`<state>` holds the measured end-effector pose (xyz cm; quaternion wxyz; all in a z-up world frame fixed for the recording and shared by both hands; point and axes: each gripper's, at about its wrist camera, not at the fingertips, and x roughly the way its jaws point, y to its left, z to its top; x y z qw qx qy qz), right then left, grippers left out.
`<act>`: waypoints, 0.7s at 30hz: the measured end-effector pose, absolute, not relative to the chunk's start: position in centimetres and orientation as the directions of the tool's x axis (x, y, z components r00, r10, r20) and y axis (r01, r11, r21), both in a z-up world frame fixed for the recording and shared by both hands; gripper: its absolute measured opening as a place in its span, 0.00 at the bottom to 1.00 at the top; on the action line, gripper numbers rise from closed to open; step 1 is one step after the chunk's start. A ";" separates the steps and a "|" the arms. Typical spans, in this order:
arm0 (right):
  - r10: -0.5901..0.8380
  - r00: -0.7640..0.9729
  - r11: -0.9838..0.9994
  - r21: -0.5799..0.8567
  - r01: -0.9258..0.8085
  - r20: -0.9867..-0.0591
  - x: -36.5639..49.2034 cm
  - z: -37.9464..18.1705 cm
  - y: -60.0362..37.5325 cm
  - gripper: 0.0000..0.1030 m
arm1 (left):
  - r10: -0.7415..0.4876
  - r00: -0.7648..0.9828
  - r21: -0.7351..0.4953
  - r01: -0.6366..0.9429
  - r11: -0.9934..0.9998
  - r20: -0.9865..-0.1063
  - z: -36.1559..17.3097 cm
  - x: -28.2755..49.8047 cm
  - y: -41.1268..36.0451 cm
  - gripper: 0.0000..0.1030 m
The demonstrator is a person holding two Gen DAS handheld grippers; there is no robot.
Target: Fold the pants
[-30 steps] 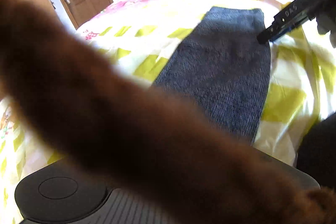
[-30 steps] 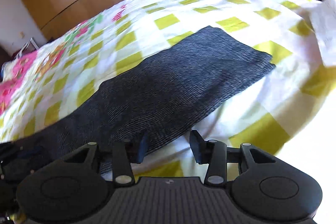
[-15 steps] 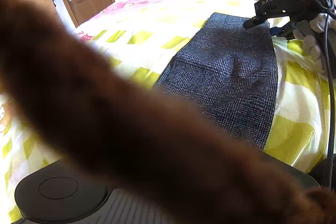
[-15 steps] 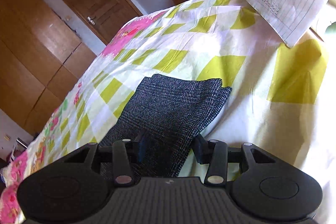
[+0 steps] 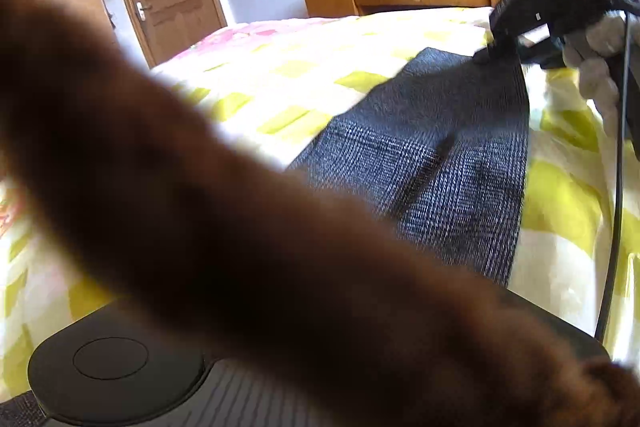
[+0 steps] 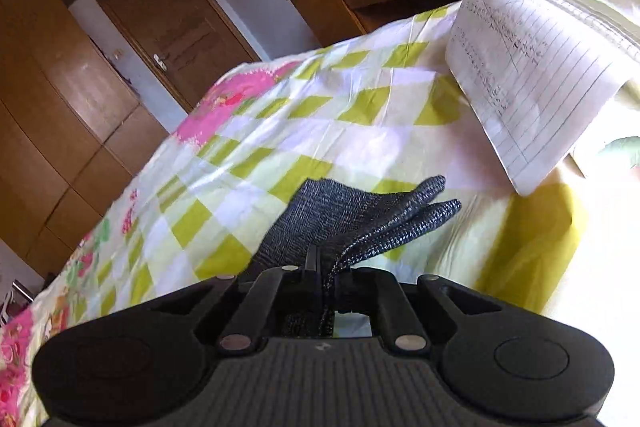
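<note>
Daylight's flooding in from the right, blowing out the bedspread [image 5: 360,39] w/ glare. A brown sleeve [image 5: 208,219] is blurring hugely out of focus up close. Fisheye's bending the door [image 6: 172,23] at the edges.

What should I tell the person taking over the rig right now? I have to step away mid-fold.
Right gripper: shut on the far end of the grey pants, the layers bunched between its fingers.
Left gripper: its fingers are hidden behind a blurred brown sleeve; state cannot be told.
Pants: lying lengthwise on the checked bedspread, near end out of sight. A lined notebook lies beyond them.
Done: far end gripped.
Left: carry that end back over the near end, then smooth the fold.
</note>
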<state>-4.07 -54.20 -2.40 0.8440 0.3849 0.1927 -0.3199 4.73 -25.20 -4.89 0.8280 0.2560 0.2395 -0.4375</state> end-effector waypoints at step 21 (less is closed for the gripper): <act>-0.325 0.801 0.429 0.677 0.598 -0.502 -3.5 -5.0 -53.6 0.52 | -0.514 0.510 0.137 0.790 0.598 -0.690 -4.6 6.7 -19.8 0.50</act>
